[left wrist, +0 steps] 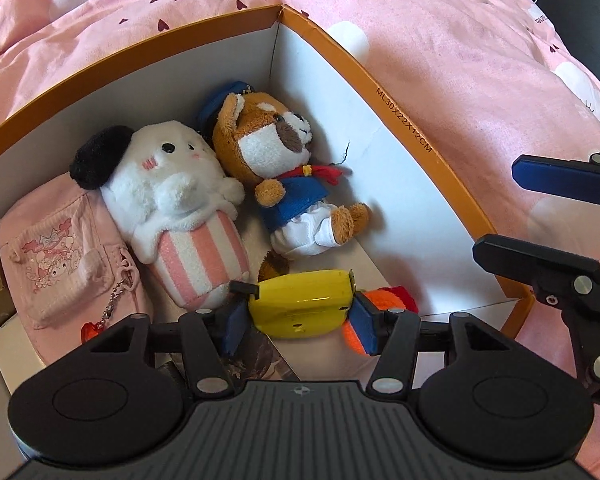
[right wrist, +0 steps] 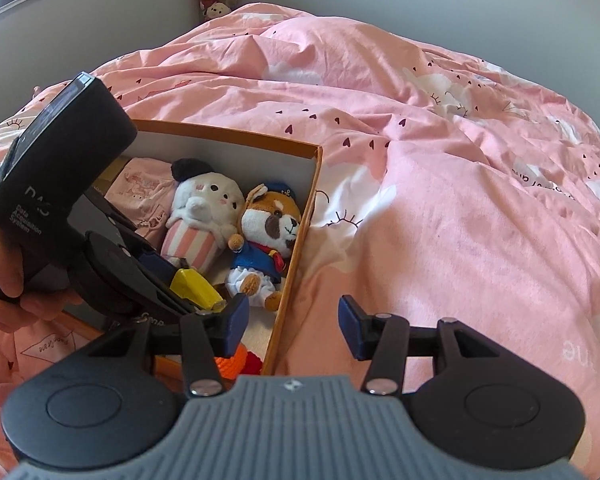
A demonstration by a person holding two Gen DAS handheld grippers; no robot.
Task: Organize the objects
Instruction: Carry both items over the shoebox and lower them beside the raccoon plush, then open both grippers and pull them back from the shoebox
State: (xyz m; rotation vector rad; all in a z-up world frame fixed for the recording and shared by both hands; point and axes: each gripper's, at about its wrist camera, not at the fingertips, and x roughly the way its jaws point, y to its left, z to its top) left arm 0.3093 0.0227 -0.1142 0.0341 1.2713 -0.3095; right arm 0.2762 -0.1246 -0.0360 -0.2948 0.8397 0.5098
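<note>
Yellow tape measure (left wrist: 301,304) clamped between left tongs (left wrist: 300,320) over box (left wrist: 399,92), seemingly above its floor; right tongs (right wrist: 294,322) agape, empty.

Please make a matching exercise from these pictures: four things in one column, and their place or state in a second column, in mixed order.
Things:
1. yellow tape measure
2. white plush
3. pink pouch
4. right gripper

Places or states:
A. lies at the left side of the box
B. held between the jaws of the left gripper
C. open, holds nothing, beside the box
D. lies next to the brown dog plush

Pairs: 1-B, 2-D, 3-A, 4-C
</note>
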